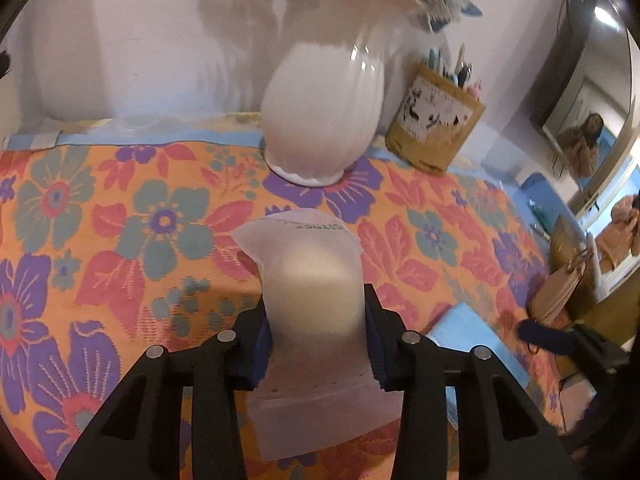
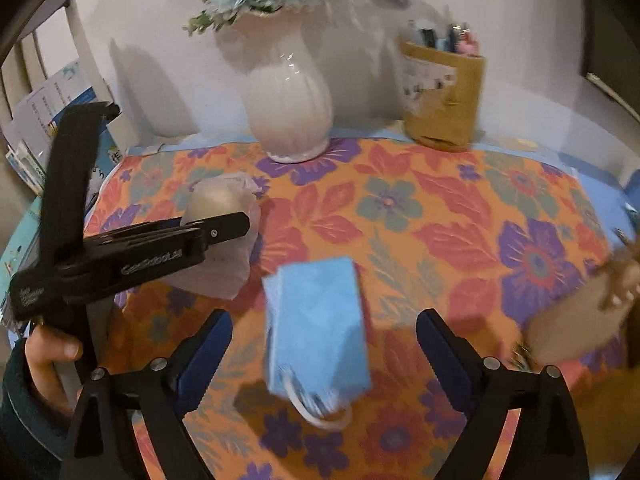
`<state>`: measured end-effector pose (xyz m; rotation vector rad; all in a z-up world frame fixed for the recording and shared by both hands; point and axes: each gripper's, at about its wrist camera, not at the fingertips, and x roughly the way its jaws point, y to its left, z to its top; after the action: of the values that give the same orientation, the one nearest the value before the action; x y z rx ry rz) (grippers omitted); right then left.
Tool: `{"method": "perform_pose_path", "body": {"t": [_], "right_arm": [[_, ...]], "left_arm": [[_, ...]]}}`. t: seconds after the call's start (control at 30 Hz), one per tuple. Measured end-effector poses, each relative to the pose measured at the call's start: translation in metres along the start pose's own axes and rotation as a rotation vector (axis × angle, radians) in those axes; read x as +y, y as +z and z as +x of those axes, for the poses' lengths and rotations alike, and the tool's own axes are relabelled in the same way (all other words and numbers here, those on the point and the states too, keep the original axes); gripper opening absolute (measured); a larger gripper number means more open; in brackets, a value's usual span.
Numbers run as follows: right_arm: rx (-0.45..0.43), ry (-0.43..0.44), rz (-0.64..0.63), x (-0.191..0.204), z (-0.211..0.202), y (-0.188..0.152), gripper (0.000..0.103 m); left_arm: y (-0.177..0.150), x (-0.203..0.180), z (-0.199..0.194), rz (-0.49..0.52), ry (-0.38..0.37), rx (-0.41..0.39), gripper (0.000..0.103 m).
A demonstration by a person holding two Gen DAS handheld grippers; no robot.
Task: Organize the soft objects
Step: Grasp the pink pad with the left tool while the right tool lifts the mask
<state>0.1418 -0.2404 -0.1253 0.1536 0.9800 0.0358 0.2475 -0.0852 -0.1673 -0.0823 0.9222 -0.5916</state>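
Left tongs (image 1: 316, 344) clamp a translucent pouch (image 1: 310, 280) with a pale ball inside, its printed lettering too blurred to read. "GenRobot.AI" marks their side. Right tongs (image 2: 324, 360) stand apart over a blue face-mask pack (image 2: 316, 328) on the floral tabletop (image 2: 440, 220).

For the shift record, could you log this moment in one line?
left tongs: shut on frosted pouch | right tongs: open over blue mask
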Motion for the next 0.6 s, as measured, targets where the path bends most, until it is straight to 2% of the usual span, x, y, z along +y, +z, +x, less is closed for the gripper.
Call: {"method": "perform_pose_path", "body": {"t": [0.07,0.1,0.13,0.17,0.2,0.33,0.4,0.5,0.6], "right_arm": [[0.032,-0.005,-0.003,0.005,0.017,0.001,0.092],[0.048,-0.011,0.002,0.006,0.025,-0.001,0.085],[0.066,-0.014,0.006,0.006,0.033,-0.005,0.083],[0.039,-0.050,-0.012,0.009,0.033,-0.009,0.066],[0.017,-0.081,-0.036,0.013,0.030,-0.011,0.042],[-0.008,-0.112,-0.102,0.027,0.023,-0.020,0.019],[-0.012,-0.101,-0.107,0.029,0.019,-0.026,0.017],[-0.011,-0.104,-0.104,0.034,0.008,-0.042,0.017],[-0.008,-0.090,-0.092,0.036,-0.009,-0.059,0.017]], "left_arm": [[-0.001,0.002,-0.004,-0.008,-0.009,-0.014,0.036],[-0.001,0.002,-0.004,-0.008,-0.009,-0.017,0.036],[-0.001,0.001,-0.004,-0.006,-0.006,-0.022,0.036],[-0.001,-0.001,-0.006,0.003,0.002,-0.032,0.036],[-0.002,-0.003,-0.008,0.011,0.009,-0.041,0.036],[-0.006,-0.017,-0.016,0.070,-0.001,-0.082,0.036],[-0.012,-0.023,-0.021,0.085,0.007,-0.084,0.036],[-0.025,-0.035,-0.028,0.119,0.058,-0.055,0.036],[-0.045,-0.044,-0.049,0.132,0.057,-0.042,0.036]]}}
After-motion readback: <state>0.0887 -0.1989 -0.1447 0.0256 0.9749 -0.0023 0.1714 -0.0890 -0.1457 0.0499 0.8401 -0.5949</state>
